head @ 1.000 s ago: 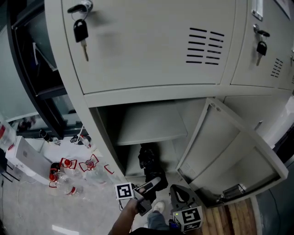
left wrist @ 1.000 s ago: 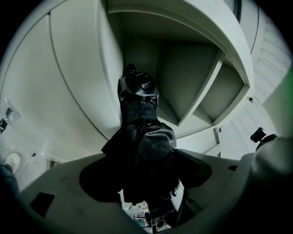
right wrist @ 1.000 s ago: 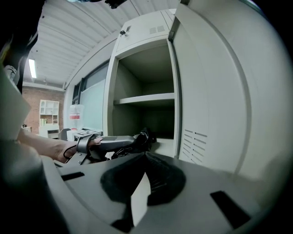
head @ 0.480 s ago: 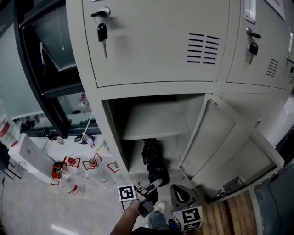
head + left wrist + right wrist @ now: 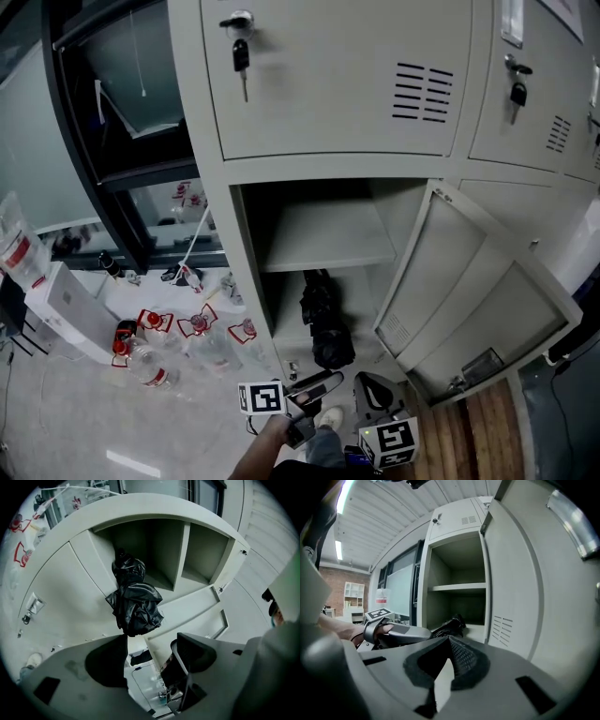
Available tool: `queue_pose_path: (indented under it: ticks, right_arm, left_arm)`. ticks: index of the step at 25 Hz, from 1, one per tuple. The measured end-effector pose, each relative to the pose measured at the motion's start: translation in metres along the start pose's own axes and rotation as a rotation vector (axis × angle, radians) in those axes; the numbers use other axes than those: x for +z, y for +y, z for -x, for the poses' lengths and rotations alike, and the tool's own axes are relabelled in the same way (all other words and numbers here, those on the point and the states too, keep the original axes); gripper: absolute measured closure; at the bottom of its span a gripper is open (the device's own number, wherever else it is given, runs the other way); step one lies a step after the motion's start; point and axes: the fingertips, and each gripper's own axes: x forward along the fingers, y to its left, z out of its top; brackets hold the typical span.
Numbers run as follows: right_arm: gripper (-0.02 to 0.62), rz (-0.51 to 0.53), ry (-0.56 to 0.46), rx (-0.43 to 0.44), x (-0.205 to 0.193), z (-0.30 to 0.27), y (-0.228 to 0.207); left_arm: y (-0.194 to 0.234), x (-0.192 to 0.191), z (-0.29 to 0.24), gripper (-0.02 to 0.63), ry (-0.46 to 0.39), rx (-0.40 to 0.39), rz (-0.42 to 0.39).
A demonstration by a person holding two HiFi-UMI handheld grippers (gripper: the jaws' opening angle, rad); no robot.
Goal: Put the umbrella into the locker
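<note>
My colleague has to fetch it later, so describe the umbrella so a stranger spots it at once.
Find the grey locker bank and its open door. In that compartment, under the shelf, lies the umbrella: folded and black, the only dark bundle against the pale grey walls.

The head view looks steeply down from above, with the open grey metal locker compartment (image 5: 328,234) (image 5: 159,550) (image 5: 454,573) at 12 o'clock. Both gripper views sit low and near at its 6 o'clock, facing in. All three share the folded black umbrella (image 5: 323,319) (image 5: 133,604) (image 5: 450,624).
</note>
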Motion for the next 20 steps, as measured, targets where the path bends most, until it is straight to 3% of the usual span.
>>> queue_pose_path:
  ticks: [4,8,9,20]
  right_arm:
    - [0.595,0.006,-0.002,-0.002,0.001,0.004,0.003]
    - [0.595,0.012,-0.011,-0.009,0.004,0.006,0.004]
    - [0.595,0.015,-0.012,-0.012,0.003,0.007,0.004]
    - [0.595,0.029,0.001,-0.023,0.003,0.009,0.006]
  left_arm:
    - [0.0,0.0,0.012,0.354,-0.014,0.031,-0.076]
    - [-0.002,0.006,0.023,0.554,-0.056,0.056,-0.144]
    - [-0.004,0.007,0.024,0.575,-0.065,0.056,-0.155]
    - [-0.005,0.012,0.03,0.58,-0.095,0.071,-0.167]
